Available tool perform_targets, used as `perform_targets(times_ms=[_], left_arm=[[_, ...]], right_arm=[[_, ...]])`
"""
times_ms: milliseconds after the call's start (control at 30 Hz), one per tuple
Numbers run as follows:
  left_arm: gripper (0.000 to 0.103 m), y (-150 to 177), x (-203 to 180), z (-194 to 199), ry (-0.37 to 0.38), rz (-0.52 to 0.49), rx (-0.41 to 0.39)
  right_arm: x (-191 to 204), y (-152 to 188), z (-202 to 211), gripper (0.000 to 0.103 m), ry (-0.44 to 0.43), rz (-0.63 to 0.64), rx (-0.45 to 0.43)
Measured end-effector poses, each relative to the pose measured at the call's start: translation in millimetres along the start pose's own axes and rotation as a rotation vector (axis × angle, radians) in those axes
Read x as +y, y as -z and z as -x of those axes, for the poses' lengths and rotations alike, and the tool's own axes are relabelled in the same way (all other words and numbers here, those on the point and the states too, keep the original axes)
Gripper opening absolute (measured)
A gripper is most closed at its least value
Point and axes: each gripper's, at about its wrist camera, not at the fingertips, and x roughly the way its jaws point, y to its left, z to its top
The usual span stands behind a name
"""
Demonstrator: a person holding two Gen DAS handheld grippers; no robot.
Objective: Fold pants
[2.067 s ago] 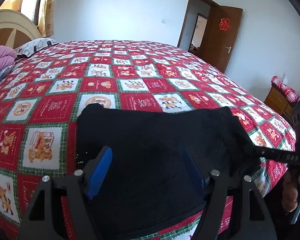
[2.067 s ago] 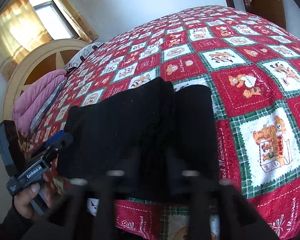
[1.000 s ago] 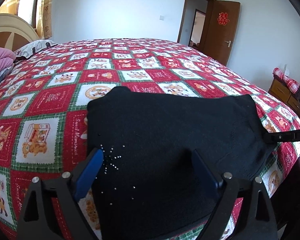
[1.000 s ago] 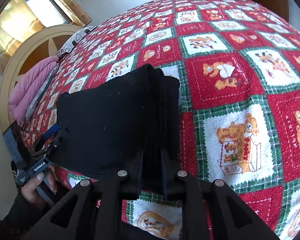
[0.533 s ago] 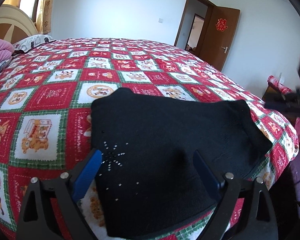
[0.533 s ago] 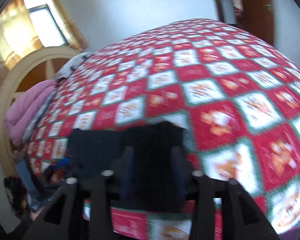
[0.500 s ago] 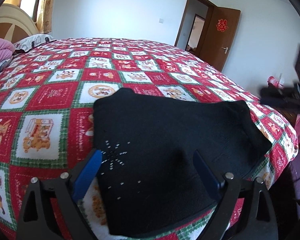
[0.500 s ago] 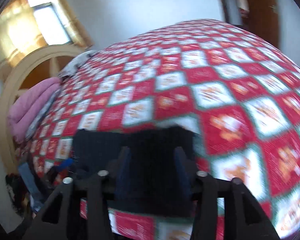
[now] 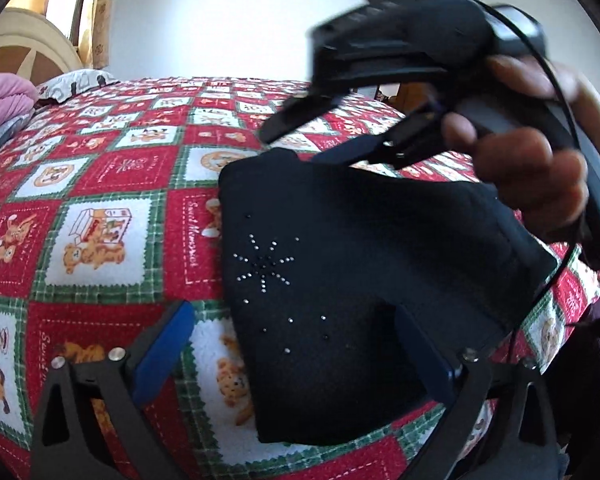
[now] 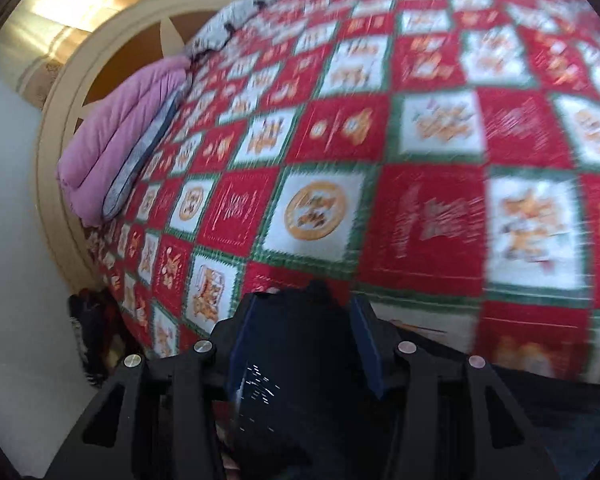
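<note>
Black folded pants [image 9: 360, 260] with a rhinestone star lie flat on the red patchwork quilt [image 9: 100, 184] near the bed's front edge. My left gripper [image 9: 296, 344] sits low over their near edge with its jaws opening wide; the cloth lies between the pads and neither pad touches it. A hand [image 9: 532, 168] holds my right gripper [image 9: 292, 146] above the pants' far left corner. In the blurred right wrist view that gripper [image 10: 304, 320] stands partly open, and the pants [image 10: 296, 360] show below and between its fingers, not clamped.
A pink duvet [image 10: 112, 148] is stacked against the cream headboard [image 10: 60, 92] at the bed's left end, with a patterned pillow [image 9: 76, 80] beside it. Quilt stretches far behind the pants. The bed's edge drops off just in front of the pants.
My right gripper let go of the pants' right-hand fold, opened, and swung left to the far left corner. The left gripper widened and edged closer to the pants.
</note>
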Motion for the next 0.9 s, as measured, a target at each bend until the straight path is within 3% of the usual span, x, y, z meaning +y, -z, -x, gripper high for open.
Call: perform_targets(times_ms=[133,200,233,267,367,433,600,667,733,900], left_arm=[[0.103,2.0,0.7,-0.6,0.005,-0.010,-0.013],[0.103,2.4,1.4,-0.7,0.008,-0.012,-0.017],[0.103,2.7,1.3,-0.9,0.006,-0.015,-0.019],[0.103,3.0,1.2,-1.2,0.005,-0.017,-0.022],[0.103,5.4,0.5,-0.6,0.002,-0.020,-0.033],[0.103,8.0,-0.8,0.7,0.001,-0.022,-0.040],[0.103,11.0,-4.4,4.1,0.001,-0.026,-0.047],[0.103,10.1,-4.0,4.6,0.007,-0.022,-0.044],[0.103,9.9,-3.5,7.9,0.009,-0.012,-0.042],[0.103,10.1,1.2,19.6,-0.024,0.006,-0.049]], right_arm=[[11.5,-0.9,-14.1,0.049,-0.011,0.054,0.060],[21.8,3.1,-18.7,0.031,0.051,0.134,0.070],[26.7,4.9,-21.2,0.017,0.094,0.173,0.072],[30.0,5.3,-20.7,0.012,0.141,0.192,0.050],[21.9,0.5,-15.6,0.009,0.139,0.135,-0.013],[13.7,0.4,-25.7,0.009,0.217,0.137,-0.010],[8.3,2.0,-30.2,0.012,0.207,0.117,-0.024],[12.9,5.5,-18.7,0.037,0.214,0.134,-0.035],[15.9,12.2,-4.6,0.047,0.237,0.144,-0.064],[5.7,62.3,52.2,0.047,0.226,0.150,-0.162]])
